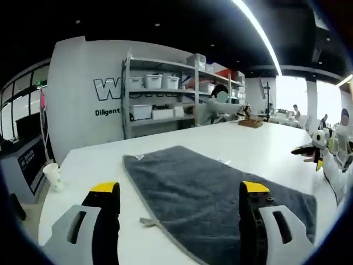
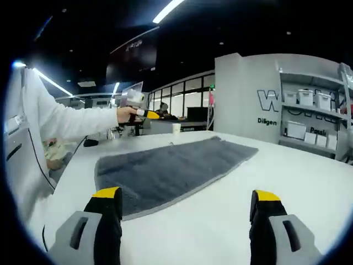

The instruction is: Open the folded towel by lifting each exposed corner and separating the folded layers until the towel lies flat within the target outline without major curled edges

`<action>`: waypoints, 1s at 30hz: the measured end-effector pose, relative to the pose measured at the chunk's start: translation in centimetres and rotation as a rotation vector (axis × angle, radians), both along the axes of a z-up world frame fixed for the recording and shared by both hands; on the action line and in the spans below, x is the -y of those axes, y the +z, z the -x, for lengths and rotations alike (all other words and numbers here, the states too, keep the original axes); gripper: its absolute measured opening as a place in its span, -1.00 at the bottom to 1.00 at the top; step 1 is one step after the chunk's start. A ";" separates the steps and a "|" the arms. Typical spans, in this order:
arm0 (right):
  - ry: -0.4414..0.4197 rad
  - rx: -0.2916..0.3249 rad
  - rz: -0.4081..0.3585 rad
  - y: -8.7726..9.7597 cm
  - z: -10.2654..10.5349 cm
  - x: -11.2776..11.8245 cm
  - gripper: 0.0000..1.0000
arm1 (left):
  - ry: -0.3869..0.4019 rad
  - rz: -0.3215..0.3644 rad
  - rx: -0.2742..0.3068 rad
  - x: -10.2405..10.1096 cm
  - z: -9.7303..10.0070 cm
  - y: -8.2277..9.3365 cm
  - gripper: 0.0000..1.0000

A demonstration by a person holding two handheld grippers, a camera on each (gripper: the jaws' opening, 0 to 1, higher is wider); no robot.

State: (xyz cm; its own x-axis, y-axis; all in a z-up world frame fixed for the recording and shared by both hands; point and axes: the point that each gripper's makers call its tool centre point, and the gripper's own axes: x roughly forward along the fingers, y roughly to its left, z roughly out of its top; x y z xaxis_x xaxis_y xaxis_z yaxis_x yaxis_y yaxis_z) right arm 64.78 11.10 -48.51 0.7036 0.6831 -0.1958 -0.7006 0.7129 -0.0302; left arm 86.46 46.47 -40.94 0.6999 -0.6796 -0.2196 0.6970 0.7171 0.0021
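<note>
A dark grey towel (image 1: 209, 193) lies spread on the white table (image 1: 99, 160), with a small tag (image 1: 148, 222) sticking out of its near edge. My left gripper (image 1: 180, 190) hovers over the towel's near part, jaws wide open with nothing between them. My right gripper (image 1: 315, 150) comes in at the right edge, off the towel. In the right gripper view the towel (image 2: 171, 165) stretches away ahead. My right gripper (image 2: 186, 196) is open above bare table (image 2: 276, 165), just short of the towel's edge. A hand in a white sleeve holds the left gripper (image 2: 142, 114) beyond the towel.
A white paper cup (image 1: 53, 176) stands near the table's left edge. Metal shelves (image 1: 176, 94) with white bins line the wall behind, and a person (image 1: 218, 105) sits at the far end. A small wooden box (image 1: 251, 123) rests far back on the table.
</note>
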 end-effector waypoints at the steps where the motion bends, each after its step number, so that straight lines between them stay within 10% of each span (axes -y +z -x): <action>1: 0.007 0.002 0.004 0.0 0.2 -0.2 0.96 | -0.002 0.014 0.006 0.0 0.7 0.2 0.79; 14: 0.024 0.003 0.042 -0.7 1.6 -0.6 0.99 | -0.043 0.073 0.008 -0.5 13.3 -2.2 0.99; 30: -0.136 -0.052 0.089 -2.3 7.4 1.3 0.99 | -0.016 0.113 -0.020 -3.8 22.1 -6.6 0.99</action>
State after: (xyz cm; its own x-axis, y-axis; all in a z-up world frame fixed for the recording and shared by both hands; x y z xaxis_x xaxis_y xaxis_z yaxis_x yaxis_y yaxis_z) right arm 57.35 9.84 -50.85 0.7760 0.5603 -0.2897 -0.5997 0.7977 -0.0638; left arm 64.38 50.31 -47.58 0.6847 -0.7122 -0.1550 0.7078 0.7004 -0.0920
